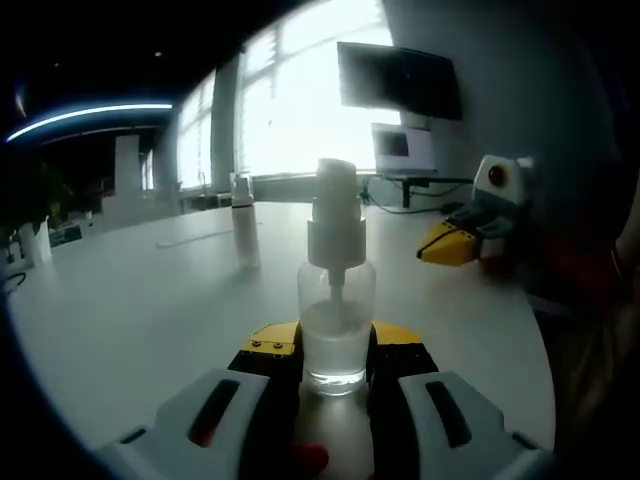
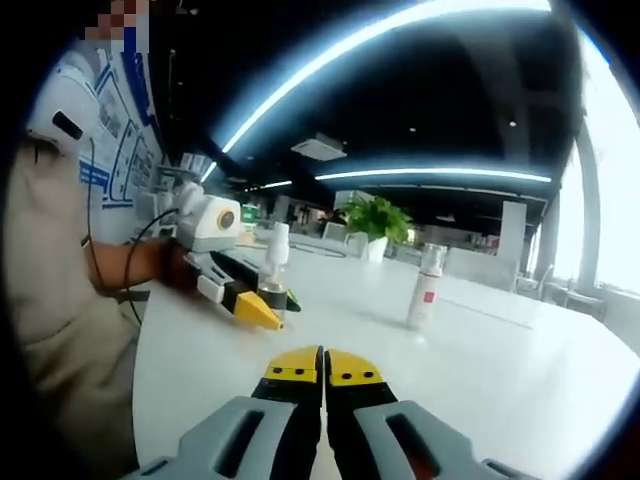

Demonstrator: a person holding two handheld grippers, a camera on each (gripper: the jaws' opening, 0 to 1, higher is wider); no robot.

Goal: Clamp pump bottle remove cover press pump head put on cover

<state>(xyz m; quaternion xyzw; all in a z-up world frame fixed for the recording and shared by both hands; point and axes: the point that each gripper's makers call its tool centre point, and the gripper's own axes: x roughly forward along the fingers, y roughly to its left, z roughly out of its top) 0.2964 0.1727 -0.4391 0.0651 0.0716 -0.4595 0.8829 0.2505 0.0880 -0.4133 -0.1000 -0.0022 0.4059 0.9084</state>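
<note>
Standing upright near the tabletop's near edge, the clear plastic pump bottle with a white pump collar and translucent cap (image 1: 336, 300) is pinched at its lower body between the yellow-tipped jaws of the left gripper (image 1: 336, 352); the same bottle (image 2: 275, 275) and gripper (image 2: 240, 290) appear at left in the right gripper view, where the bottle rises from between the jaws. The bottle is a smooth cylinder with a thick rounded base, its wall see-through, and its cap is a slim rounded tube. The gripper bodies are matt grey plastic with dark slots, ending in black blocks capped by wedge-shaped yellow tips. The right gripper (image 2: 323, 367) has its jaws pressed together with nothing between them; it hovers above bare tabletop, and in the left gripper view it (image 1: 462, 240) sits off to the right of the bottle, well apart from it. The smooth white rounded tabletop (image 1: 130, 310) has a faint sheen and a curved edge at right. A second slim white spray bottle with a clear cap (image 1: 244, 225) stands farther back, apart from the clamped bottle; the right gripper view shows it (image 2: 426, 288) with a small red mark. Open surface lies between the two bottles and around both grippers. A leafy green plant in a white pot (image 2: 376, 225) stands at the far edge.
</note>
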